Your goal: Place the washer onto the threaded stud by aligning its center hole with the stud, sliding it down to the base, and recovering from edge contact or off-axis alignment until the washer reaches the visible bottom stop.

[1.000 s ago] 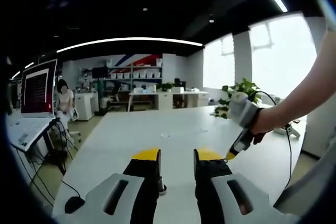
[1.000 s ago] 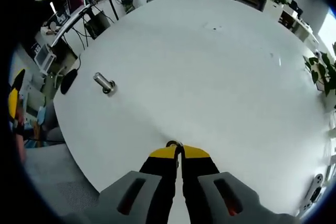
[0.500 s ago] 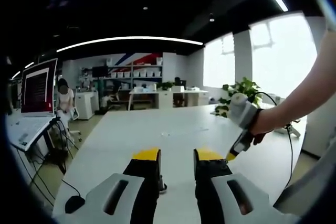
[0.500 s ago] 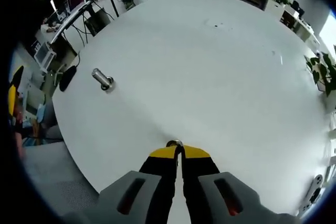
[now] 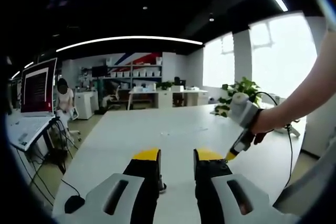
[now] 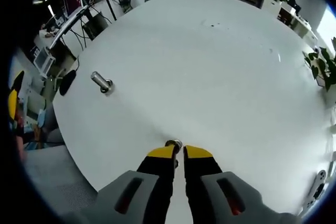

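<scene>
A short metal threaded stud (image 6: 101, 82) stands on the white table (image 6: 220, 66), far to the left of my right gripper (image 6: 179, 151). The small metal washer (image 6: 174, 144) sits at the tips of its yellow fingers, which stand slightly apart; I cannot tell whether they still pinch it. In the left gripper view the stud (image 5: 161, 186) peeks out beside the left finger of my left gripper (image 5: 177, 155), which is open with nothing in it. The right gripper (image 5: 231, 155), held by a hand, points down at the table to the right.
A black mouse (image 6: 67, 82) lies near the table's left edge, close to the stud. A monitor (image 5: 37, 90) and cables stand beyond that edge. A potted plant (image 5: 239, 90) sits at the far right, and a white device (image 6: 317, 184) lies at the right edge. A person (image 5: 64, 98) sits in the background.
The right gripper's jaws have parted slightly; a second ago they were closed tight on the washer. The left gripper has stayed put.
</scene>
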Action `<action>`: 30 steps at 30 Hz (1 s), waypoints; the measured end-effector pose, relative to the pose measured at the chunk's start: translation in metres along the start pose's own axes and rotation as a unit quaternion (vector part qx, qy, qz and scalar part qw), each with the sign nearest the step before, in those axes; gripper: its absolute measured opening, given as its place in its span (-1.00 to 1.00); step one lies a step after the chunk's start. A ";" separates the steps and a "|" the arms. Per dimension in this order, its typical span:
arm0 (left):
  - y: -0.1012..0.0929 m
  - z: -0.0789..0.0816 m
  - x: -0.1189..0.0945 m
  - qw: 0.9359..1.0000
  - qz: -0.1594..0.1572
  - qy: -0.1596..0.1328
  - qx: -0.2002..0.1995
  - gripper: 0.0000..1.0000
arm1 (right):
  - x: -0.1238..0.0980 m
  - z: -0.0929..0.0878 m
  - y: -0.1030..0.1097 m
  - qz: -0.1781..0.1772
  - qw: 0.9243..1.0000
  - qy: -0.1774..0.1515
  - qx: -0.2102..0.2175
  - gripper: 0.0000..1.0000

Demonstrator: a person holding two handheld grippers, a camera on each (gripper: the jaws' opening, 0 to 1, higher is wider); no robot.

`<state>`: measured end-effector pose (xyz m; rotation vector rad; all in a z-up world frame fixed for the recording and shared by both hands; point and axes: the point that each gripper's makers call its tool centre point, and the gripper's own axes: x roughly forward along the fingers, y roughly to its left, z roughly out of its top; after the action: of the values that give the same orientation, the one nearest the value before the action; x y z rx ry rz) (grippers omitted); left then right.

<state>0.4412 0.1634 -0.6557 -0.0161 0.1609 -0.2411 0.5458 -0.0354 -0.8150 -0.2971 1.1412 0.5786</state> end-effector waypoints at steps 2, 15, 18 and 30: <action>0.000 0.000 0.000 1.000 0.000 0.000 -0.001 -0.54 | 0.000 0.001 -0.001 -0.003 1.000 -0.002 -0.001 -0.80; 0.001 0.000 -0.001 1.000 0.001 0.000 -0.001 -0.54 | -0.003 0.003 -0.004 -0.008 1.000 -0.008 -0.002 -0.80; 0.001 0.000 0.000 1.000 0.001 0.000 0.000 -0.54 | -0.002 0.003 -0.004 -0.007 1.000 -0.009 0.001 -0.81; 0.000 -0.001 0.000 1.000 0.000 0.002 -0.002 -0.54 | -0.003 -0.001 -0.011 -0.012 1.000 -0.007 0.004 -0.81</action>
<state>0.4413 0.1633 -0.6565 -0.0187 0.1648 -0.2414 0.5503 -0.0453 -0.8129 -0.2981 1.1247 0.5541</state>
